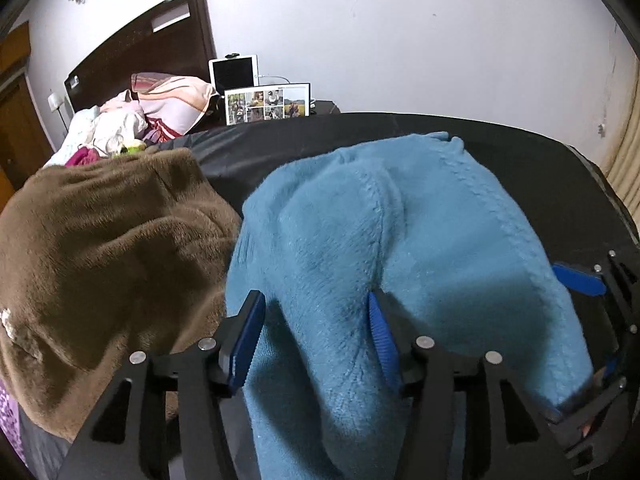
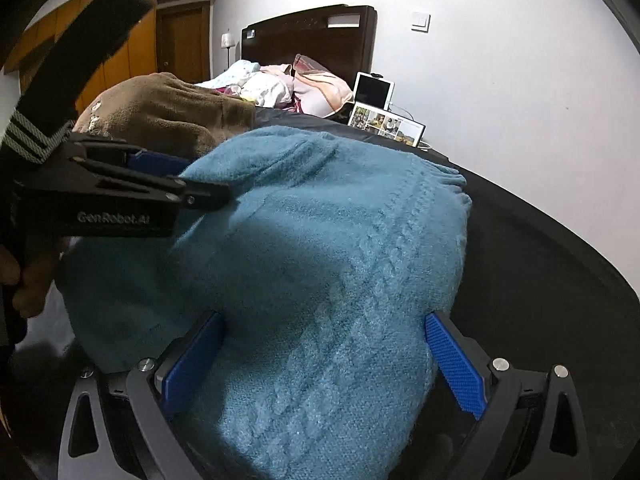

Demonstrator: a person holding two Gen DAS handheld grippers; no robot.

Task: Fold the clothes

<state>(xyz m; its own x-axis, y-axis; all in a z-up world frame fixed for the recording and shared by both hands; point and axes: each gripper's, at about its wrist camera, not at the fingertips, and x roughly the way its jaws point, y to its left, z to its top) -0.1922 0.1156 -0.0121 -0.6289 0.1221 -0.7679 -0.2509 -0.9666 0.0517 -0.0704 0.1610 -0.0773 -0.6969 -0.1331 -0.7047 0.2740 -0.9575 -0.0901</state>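
A blue fleece garment [image 1: 400, 240] lies bunched on a black surface [image 1: 320, 140], its long axis running from 6 o'clock up toward 1 o'clock in the left wrist view, with the ribbed hem end farthest from the camera. The left gripper [image 1: 316, 340] stands with its jaws apart, a ridge of the blue fleece between the pads; whether they press on it I cannot tell. Only this view shows the brown fleece garment [image 1: 104, 248] spread wide at 9 o'clock, touching the blue one. The right wrist view alone shows the person's hand [image 2: 28, 280] at 9 o'clock holding the left gripper's handle, and a wooden door [image 2: 180, 36] at 11 o'clock. There the right gripper [image 2: 324, 364] has its jaws spread wide, straddling the near end of the blue fleece, which bulges between the pads; the left pad seems to touch the cloth. A bed [image 2: 280, 80] with pillows sits beyond, and a photo frame [image 2: 386, 124] at 1 o'clock.
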